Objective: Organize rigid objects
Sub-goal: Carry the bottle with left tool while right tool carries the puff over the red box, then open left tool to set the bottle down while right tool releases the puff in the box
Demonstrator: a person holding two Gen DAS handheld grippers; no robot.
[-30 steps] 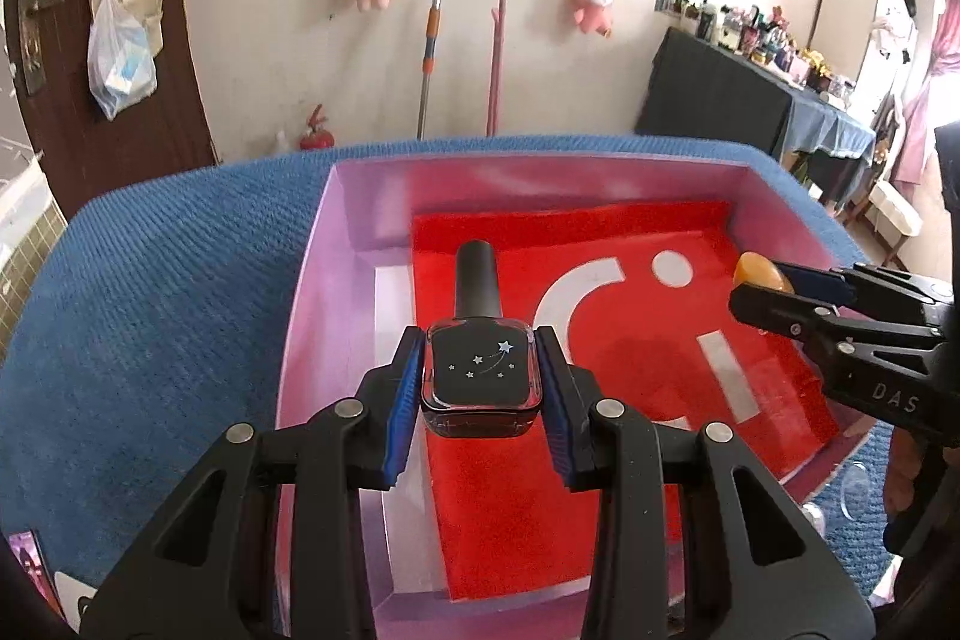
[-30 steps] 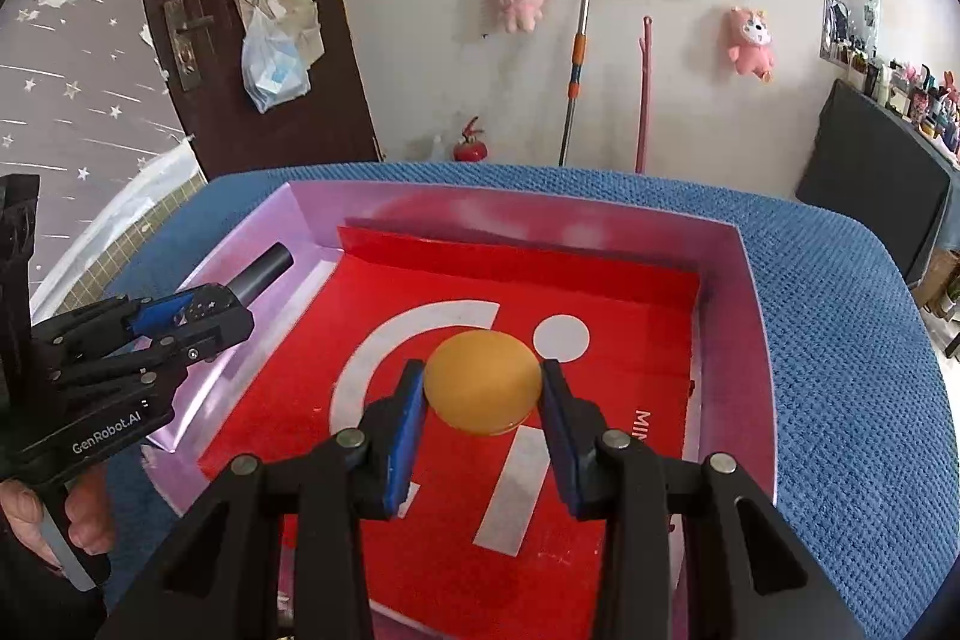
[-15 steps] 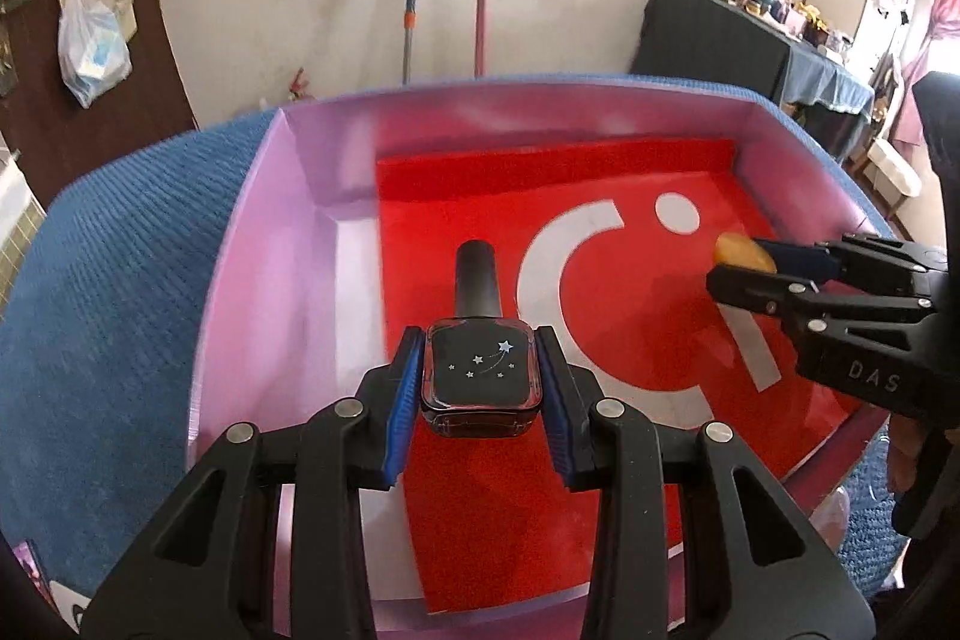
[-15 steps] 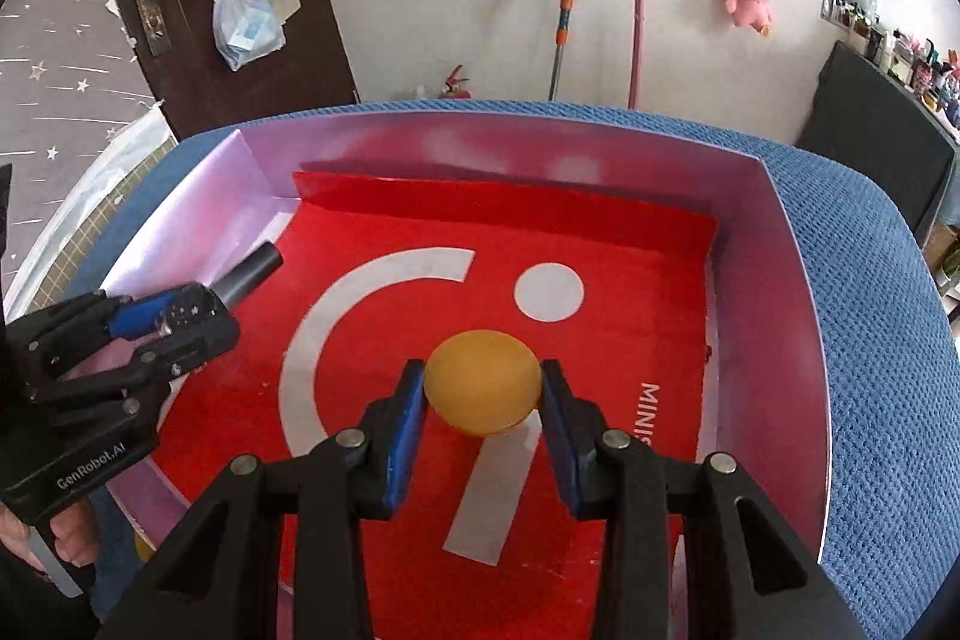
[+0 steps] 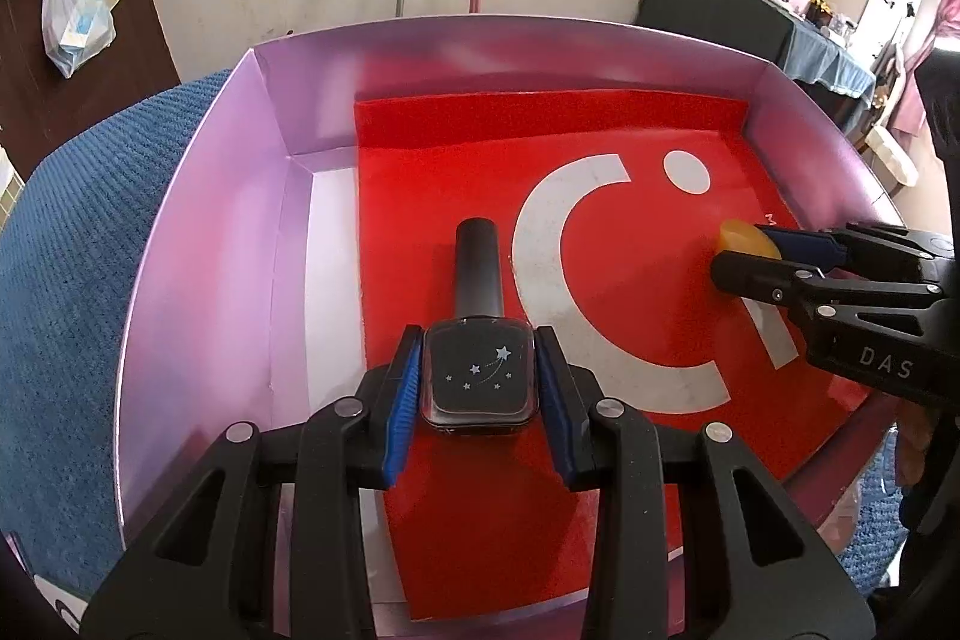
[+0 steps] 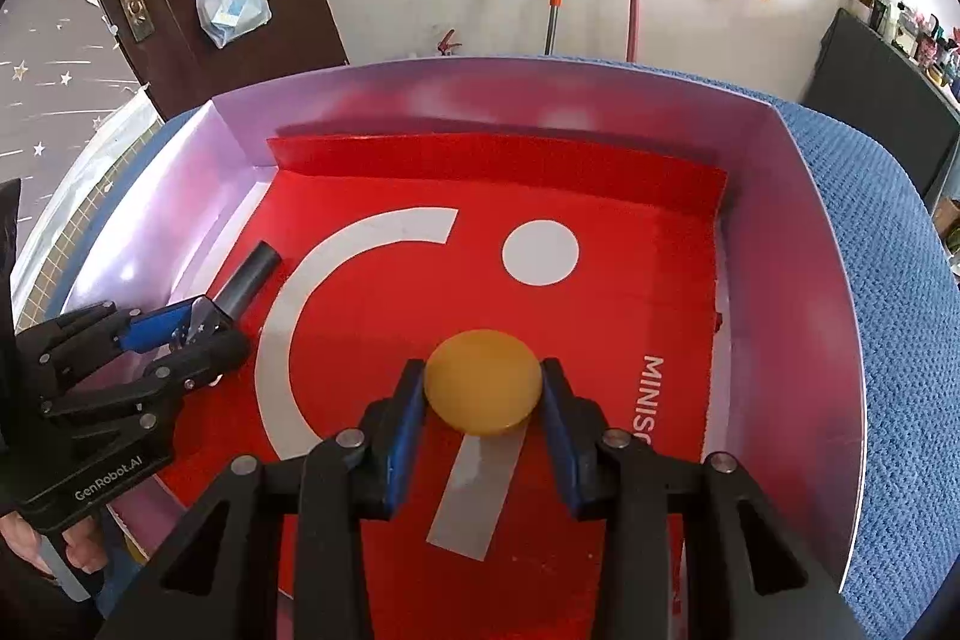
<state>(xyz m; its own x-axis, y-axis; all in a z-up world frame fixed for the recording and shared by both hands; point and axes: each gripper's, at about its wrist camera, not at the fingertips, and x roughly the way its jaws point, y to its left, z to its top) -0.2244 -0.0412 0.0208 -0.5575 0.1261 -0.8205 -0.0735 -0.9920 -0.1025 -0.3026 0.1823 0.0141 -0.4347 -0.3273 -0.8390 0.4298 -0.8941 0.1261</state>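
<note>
Blue textured surface (image 5: 72, 232) carries a wide, shallow pink box (image 5: 198, 196), its low walls framing a red liner sheet (image 5: 600, 244) with white markings on the floor. Both tools reach in over the near wall, probably because this box is where the rigid things are being gathered.

On the left side of the box, the left hand-held gripper (image 5: 477, 376) has its blue pads closed against the flat sides of a dark nail polish bottle (image 5: 477, 370), held lying down with the black cap pointing to the far wall; clamping the broad glass body likely gives a steadier hold than the narrow cap. The bottle sits low over the liner's left edge; whether it touches the floor cannot be told.

To the right, the right hand-held gripper (image 6: 483, 388) pinches a round yellow disc (image 6: 483, 382) across its width, just above the white stripe, seemingly ready to set it down.
</note>
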